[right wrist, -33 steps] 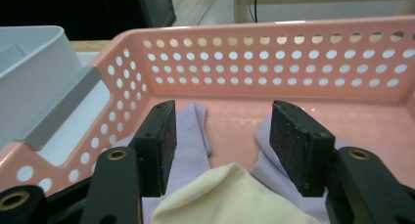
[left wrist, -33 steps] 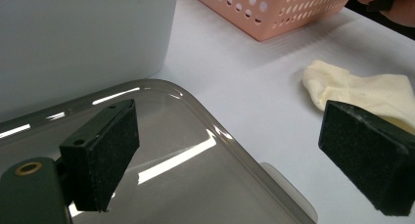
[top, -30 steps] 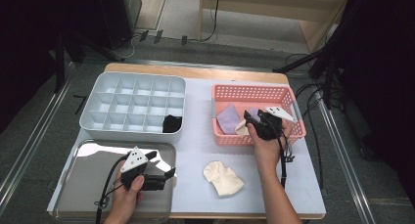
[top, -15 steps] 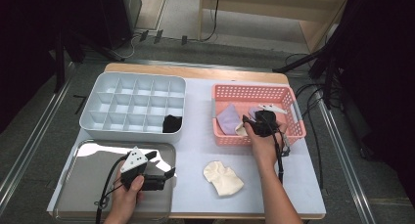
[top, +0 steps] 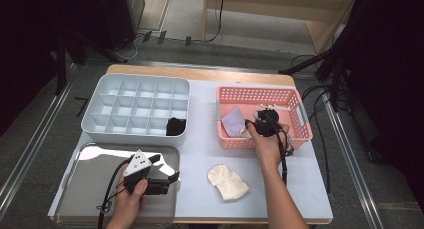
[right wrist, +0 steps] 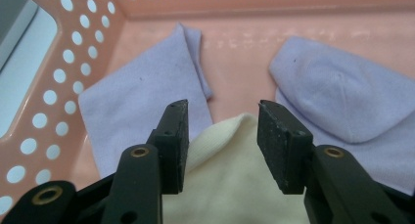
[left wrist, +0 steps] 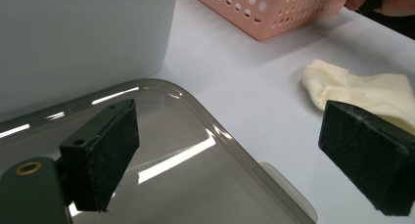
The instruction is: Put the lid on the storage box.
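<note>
My right gripper (right wrist: 222,111) points down into the pink basket (top: 260,91), where it also shows from above (top: 261,123). Its jaws have just been closing and stand on either side of the raised tip of a cream sock (right wrist: 230,185); I see no squeeze on the cloth. Two lilac socks (right wrist: 142,101) (right wrist: 337,101) lie beyond it on the basket floor. My left gripper (top: 166,168) rests low over the metal tray (top: 95,159), open and empty (left wrist: 227,136). A second cream sock (top: 227,181) lies on the white table.
A grey compartment organiser (top: 135,89) stands at the back left with a black sock (top: 175,126) in a front compartment. From the left gripper view the organiser wall (left wrist: 83,38) is close on the left, and the basket (left wrist: 274,13) is further off.
The right gripper has tipped further down into the basket and shifted slightly left, and its jaws have narrowed. The left hand and gripper have stayed put.
</note>
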The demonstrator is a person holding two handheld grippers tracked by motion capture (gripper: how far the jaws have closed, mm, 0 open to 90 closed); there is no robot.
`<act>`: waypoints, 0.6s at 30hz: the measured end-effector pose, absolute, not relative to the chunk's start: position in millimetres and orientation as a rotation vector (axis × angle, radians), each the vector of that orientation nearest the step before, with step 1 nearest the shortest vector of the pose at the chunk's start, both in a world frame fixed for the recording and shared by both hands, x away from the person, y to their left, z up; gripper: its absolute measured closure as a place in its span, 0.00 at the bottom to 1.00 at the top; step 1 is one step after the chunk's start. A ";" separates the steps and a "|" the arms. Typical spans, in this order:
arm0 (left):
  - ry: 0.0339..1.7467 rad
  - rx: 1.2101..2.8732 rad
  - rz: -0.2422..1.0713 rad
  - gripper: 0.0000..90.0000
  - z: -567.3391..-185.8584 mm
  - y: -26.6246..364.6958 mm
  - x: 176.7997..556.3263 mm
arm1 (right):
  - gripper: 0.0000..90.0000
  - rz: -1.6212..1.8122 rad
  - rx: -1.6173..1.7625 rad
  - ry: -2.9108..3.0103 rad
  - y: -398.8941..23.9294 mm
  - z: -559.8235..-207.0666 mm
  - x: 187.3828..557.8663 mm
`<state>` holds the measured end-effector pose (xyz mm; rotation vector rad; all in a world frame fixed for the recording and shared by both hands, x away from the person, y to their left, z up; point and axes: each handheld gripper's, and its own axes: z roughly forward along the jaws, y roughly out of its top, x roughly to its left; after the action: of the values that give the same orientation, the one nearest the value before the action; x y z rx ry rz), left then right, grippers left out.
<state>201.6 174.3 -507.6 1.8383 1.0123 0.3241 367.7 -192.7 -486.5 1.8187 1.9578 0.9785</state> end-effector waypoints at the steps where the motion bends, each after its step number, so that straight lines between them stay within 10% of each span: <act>1: 1.012 1.838 0.324 0.09 -507.6 174.3 201.6 | 0.64 0.969 1.828 1.970 -192.9 -486.3 368.8; 18: 1.013 1.835 0.325 0.09 -507.5 174.8 201.4 | 0.62 0.939 1.925 1.955 -186.1 -485.1 372.9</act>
<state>201.4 174.8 -507.5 1.8348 1.0128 0.3255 372.9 -186.1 -485.1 1.9251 1.9549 0.9393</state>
